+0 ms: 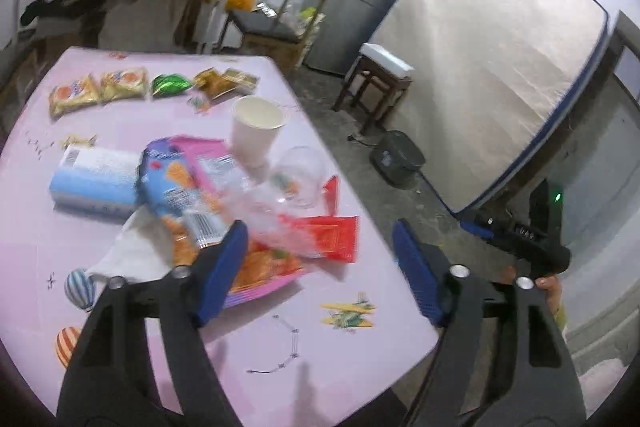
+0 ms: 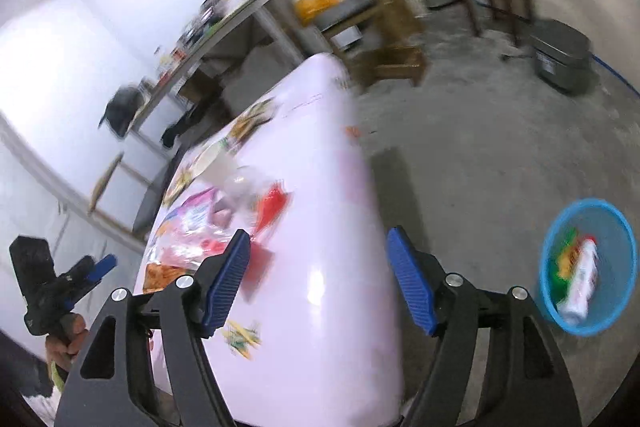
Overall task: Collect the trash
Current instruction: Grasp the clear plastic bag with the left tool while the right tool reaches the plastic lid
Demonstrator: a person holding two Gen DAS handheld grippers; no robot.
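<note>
Pink tablecloth [image 1: 120, 131]: taken as the landmark; trash is heaped at its middle.
Left gripper [image 1: 320, 267]: jaws seen standing wide, nothing between the pads, held over the near edge.
Right gripper [image 2: 318, 279]: jaws likewise spread and empty, above the near corner.
Red wrapper [image 1: 334, 237]: nearest of the heap; judged light, thin and slippery; best pinched at a free edge.
Paper cup [image 1: 256, 131]: further in; judged light and crushable; rim to be gripped gently.
Blue basket [image 2: 588, 267]: on the floor beside the table, some trash already inside.

pink table [image 1: 120, 131], blue basket [image 2: 624, 227], red wrapper [image 1: 336, 237]
</note>
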